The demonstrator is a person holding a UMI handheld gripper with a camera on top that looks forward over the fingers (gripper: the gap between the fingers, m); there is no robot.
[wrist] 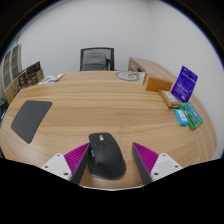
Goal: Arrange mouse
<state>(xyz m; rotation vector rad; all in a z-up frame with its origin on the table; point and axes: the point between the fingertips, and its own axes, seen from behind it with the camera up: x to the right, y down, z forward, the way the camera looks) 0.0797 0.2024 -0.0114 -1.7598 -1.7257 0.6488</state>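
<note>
A black computer mouse (106,157) lies on the wooden table (110,105) near its front edge. It stands between the fingers of my gripper (112,160), nearer the left finger (75,158); a gap shows between it and the right finger (149,158). The fingers are open and spread wide. A dark grey mouse pad (31,118) lies on the table to the far left, well beyond the fingers.
A black office chair (96,60) stands behind the table's far edge. A purple card stand (184,84) and a green-blue box (188,116) sit at the right. A round disc (129,75) and a wooden box (156,74) lie at the far right.
</note>
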